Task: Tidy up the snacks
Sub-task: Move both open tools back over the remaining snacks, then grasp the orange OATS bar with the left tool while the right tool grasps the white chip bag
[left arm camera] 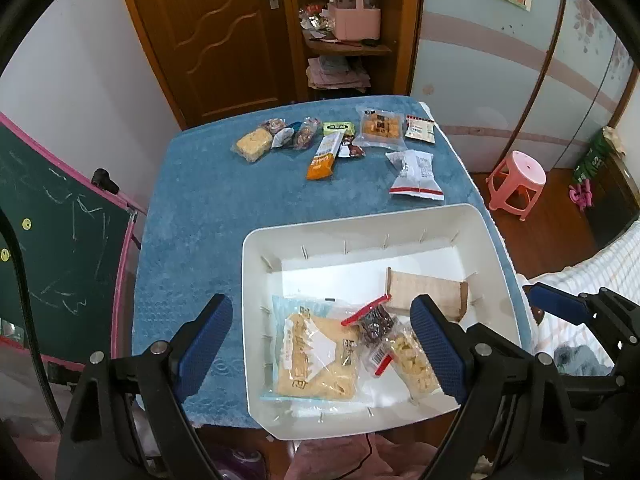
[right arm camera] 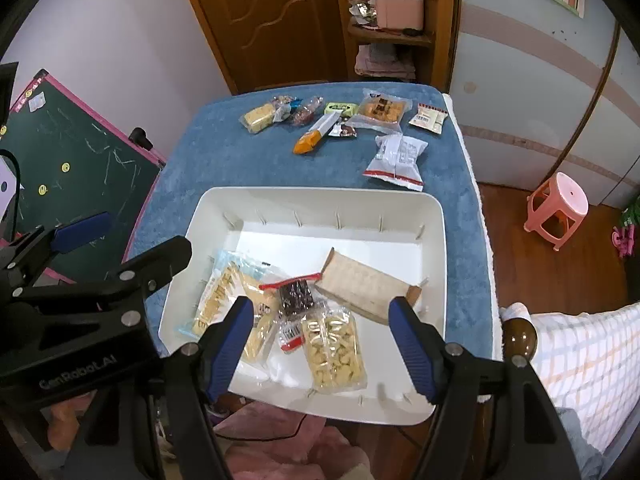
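A white bin (left arm camera: 360, 216) (right arm camera: 320, 194) stands on the near part of the blue-covered table (left arm camera: 200, 200) (right arm camera: 216, 140). In it lie a large yellow snack pack (left arm camera: 316, 356) (right arm camera: 224, 292), a dark snack with a red strip (left arm camera: 374, 324) (right arm camera: 296, 296), a clear pack of yellow puffs (left arm camera: 412, 364) (right arm camera: 334, 348) and a brown flat pack (left arm camera: 428, 292) (right arm camera: 368, 284). My left gripper (left arm camera: 320, 302) hovers open over the bin's near left side. My right gripper (right arm camera: 320, 304) hangs open above the puffs pack, touching nothing. Several loose snacks, among them a white-and-red packet (left arm camera: 416, 176) (right arm camera: 398, 158), lie at the table's far end.
An orange bar (left arm camera: 324, 156) (right arm camera: 310, 140) and a tray of brown squares (left arm camera: 380, 128) (right arm camera: 380, 110) sit among the far snacks. A green chalkboard (left arm camera: 60, 240) leans at the left. At the right are a pink stool (left arm camera: 518, 178) and a checked bedsheet (right arm camera: 580, 360).
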Tool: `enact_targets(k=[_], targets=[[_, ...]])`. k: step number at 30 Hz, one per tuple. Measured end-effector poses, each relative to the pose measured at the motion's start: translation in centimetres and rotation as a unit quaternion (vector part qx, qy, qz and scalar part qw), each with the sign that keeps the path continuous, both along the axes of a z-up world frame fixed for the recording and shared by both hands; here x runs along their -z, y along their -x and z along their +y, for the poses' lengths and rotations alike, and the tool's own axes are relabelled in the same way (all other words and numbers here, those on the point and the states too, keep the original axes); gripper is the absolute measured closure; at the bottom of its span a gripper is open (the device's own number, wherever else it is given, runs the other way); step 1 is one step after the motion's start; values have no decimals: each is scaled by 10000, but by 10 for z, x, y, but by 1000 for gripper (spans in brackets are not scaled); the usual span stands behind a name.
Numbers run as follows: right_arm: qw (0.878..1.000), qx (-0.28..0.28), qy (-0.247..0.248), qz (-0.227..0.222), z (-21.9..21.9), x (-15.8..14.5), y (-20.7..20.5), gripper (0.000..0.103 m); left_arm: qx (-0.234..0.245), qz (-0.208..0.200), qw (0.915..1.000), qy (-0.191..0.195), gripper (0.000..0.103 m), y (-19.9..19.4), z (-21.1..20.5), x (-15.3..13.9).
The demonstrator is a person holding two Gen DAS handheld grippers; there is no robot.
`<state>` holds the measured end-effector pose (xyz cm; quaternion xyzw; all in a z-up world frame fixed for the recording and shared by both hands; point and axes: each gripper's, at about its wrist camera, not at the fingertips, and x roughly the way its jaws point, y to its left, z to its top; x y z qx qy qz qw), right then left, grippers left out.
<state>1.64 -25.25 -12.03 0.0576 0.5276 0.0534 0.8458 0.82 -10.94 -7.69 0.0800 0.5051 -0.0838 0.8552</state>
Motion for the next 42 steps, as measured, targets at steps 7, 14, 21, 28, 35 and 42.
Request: enact_targets(k=[7, 14, 21, 28, 35, 42], targets=[[9999, 18, -78, -69, -3, -5, -16, 32, 17, -41, 10000, -20, 13, -19, -3, -8], [9995, 154, -184, -185, -17, -12, -41, 32, -44, -55, 9999, 97, 13, -49, -4, -15], [9951, 506, -724, -448, -51, -20, -64, 32, -37, -7, 10000, 31, 13, -90, -13, -14], [9912, 938, -751, -548, -84, -16, -89, 32, -38, -151, 9999, 9, 13, -135, -21, -10], [9906, 1208, -535, -361, -109, -1, -129, 32, -13, 22, 10000, -1, 13, -188, -20, 8], [9904, 1304, -458, 63, -120, 31, -182, 32, 238, 463, 9985, -151, 13, -235, -38, 51]])
